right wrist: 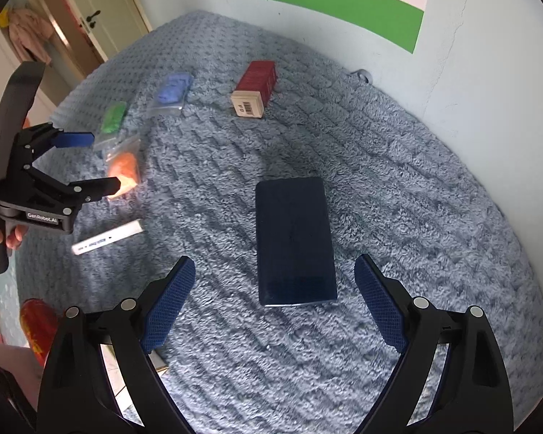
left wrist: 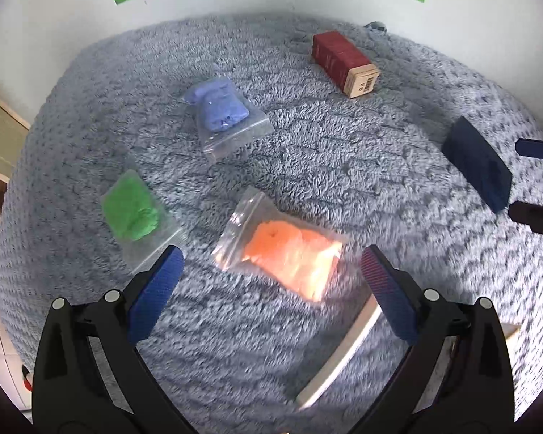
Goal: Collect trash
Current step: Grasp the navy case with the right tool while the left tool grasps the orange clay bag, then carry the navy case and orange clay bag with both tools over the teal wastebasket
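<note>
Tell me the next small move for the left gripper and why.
Probably lower the left gripper onto the orange bag and close. Its fingers are open and empty, and the bag lies flat on the blue blanket just ahead between them, nearer than the green bag.

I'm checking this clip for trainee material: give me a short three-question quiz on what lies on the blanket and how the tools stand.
1. True or false: the left tool is shut on the orange bag.
2. Which item lies ahead of the right tool? A) red box B) dark blue box C) green bag
3. Fill in: the zip bag farthest from the left tool, on the grey-blue blanket, holds something ____.

Key: 1 false, both tools are open and empty; 2 B; 3 blue.
</note>
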`<state>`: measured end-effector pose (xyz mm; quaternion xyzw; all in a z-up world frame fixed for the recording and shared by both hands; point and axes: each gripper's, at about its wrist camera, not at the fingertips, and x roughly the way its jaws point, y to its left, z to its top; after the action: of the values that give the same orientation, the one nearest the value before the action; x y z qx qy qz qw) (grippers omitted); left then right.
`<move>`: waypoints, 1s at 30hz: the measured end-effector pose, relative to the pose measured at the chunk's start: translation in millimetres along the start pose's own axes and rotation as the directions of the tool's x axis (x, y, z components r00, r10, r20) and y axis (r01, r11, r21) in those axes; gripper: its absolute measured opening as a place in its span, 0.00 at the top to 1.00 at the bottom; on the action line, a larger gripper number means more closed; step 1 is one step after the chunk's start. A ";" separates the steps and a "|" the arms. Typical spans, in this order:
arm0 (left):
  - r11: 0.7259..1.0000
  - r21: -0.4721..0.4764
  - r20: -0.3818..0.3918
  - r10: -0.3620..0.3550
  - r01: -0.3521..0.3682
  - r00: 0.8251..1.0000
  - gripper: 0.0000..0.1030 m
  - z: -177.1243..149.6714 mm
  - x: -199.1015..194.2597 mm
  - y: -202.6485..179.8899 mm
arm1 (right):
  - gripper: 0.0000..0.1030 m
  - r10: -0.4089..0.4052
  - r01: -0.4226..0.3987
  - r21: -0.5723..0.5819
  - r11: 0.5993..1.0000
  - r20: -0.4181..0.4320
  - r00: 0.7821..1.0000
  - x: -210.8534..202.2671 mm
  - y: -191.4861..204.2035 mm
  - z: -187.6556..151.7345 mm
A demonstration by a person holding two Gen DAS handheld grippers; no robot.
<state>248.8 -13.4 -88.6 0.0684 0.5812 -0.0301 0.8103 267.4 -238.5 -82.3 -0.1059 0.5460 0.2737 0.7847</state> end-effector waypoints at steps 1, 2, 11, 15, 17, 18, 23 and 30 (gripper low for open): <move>1.000 -0.001 0.001 -0.008 0.008 1.000 0.07 1.2 2.2 -0.6 | 0.14 0.004 -0.004 -0.006 1.000 -0.001 1.000 3.0 -0.8 0.5; 1.000 -0.002 0.003 -0.011 0.011 1.000 0.07 2.3 4.9 -2.1 | 0.14 0.006 -0.006 -0.010 1.000 -0.001 1.000 5.1 -1.9 0.4; 1.000 -0.022 -0.019 -0.013 0.012 1.000 0.19 6.1 26.1 -4.7 | 0.17 -0.029 0.029 -0.016 0.999 -0.009 1.000 24.6 -8.3 -2.4; 0.999 -0.033 -0.022 -0.022 0.022 1.000 0.27 5.1 29.5 -1.5 | 0.22 -0.045 0.045 -0.008 0.999 -0.014 0.999 33.3 -8.8 1.3; 0.998 -0.038 -0.017 -0.041 0.040 0.999 0.31 5.1 30.9 -0.2 | 0.34 -0.056 0.056 -0.010 0.998 -0.018 0.998 37.6 -8.1 4.2; 0.998 -0.039 -0.014 -0.046 0.046 0.999 0.32 3.9 30.9 0.8 | 0.44 -0.063 0.062 -0.011 0.998 -0.029 0.998 40.3 -7.7 5.5; 0.998 -0.029 -0.003 -0.057 0.057 0.998 0.42 -0.1 27.8 2.0 | 0.49 -0.032 0.032 0.004 0.999 -0.025 0.999 35.6 -8.2 10.1; 0.998 -0.025 0.030 -0.059 0.060 0.998 0.42 -11.0 4.9 9.0 | 0.49 -0.026 0.026 0.005 1.000 0.009 1.000 8.9 -6.2 7.4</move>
<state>241.2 -2.8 -96.0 0.0404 0.5715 -0.0478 0.8182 278.9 -237.4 -88.5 -0.1098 0.5417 0.2624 0.7910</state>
